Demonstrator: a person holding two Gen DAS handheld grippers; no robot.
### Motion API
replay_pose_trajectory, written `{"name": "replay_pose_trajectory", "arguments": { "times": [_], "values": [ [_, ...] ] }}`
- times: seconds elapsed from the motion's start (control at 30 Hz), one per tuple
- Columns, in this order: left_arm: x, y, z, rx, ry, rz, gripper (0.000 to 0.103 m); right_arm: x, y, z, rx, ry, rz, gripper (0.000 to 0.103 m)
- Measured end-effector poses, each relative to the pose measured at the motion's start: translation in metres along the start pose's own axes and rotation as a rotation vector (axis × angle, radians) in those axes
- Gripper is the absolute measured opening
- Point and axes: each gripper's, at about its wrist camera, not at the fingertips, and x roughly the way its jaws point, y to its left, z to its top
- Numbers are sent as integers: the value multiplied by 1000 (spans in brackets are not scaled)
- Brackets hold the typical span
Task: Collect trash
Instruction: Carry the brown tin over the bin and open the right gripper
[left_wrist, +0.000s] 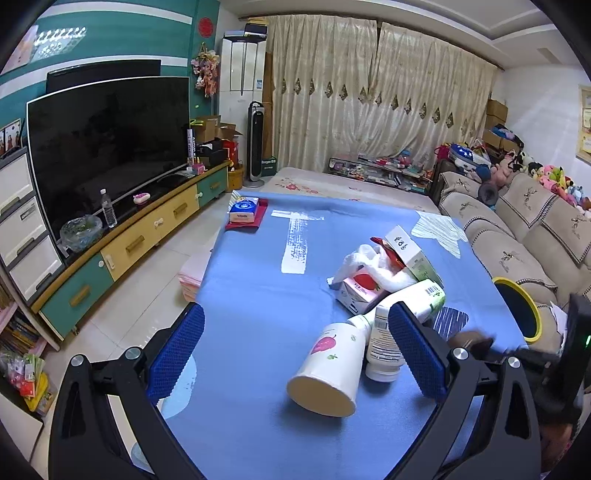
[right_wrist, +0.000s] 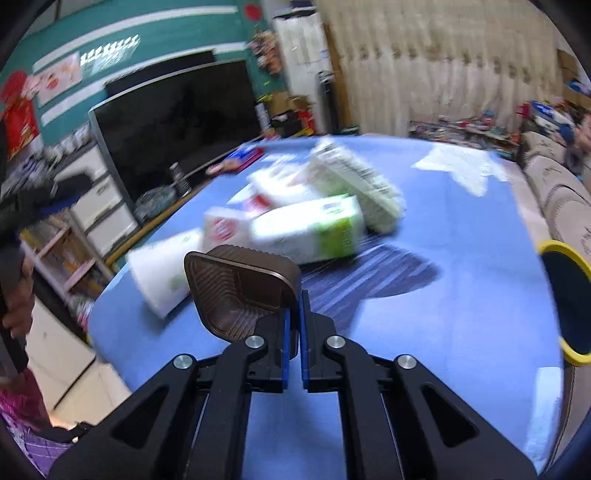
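My right gripper (right_wrist: 293, 328) pinches the brown tray (right_wrist: 240, 291) by its rim to bin it at frame right; left gripper (left_wrist: 295, 350) gapes wide over the paper cup (left_wrist: 328, 369).

In the right wrist view, the white and green cartons (right_wrist: 306, 229) beyond the brown ribbed plastic tray (right_wrist: 236, 291) are blurred; the yellow-rimmed bin (right_wrist: 565, 295) is cut off by the edge.
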Motion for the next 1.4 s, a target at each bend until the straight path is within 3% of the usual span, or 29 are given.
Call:
{"name": "replay_pose_trajectory", "arguments": {
  "times": [0.07, 0.3, 0.43, 0.53, 0.73, 0.9, 1.07, 1.4],
  "values": [
    [3, -5, -1, 8, 5, -6, 98, -9, -22, 5, 41, -29, -51, 4],
    [11, -16, -3, 24, 21, -20, 98, -50, -141, 10, 256, -106, -352, 4],
    [18, -24, -5, 33, 35, -29, 98, -61, -216, 6, 369, -100, -528, 4],
    [20, -29, -5, 40, 43, -30, 98, -55, -260, 0, 444, -69, -602, 4],
    [30, -37, -8, 53, 65, -36, 98, -26, -320, -13, 536, 12, -686, 5],
    [35, -43, -9, 64, 77, -43, 98, -8, -345, -19, 576, 49, -722, 6],
    [41, -48, -11, 72, 86, -49, 98, -7, -351, -25, 607, 48, -729, 20],
    [44, -52, -14, 79, 91, -59, 98, -21, -333, -18, 590, 12, -714, 23]
  ]
}}
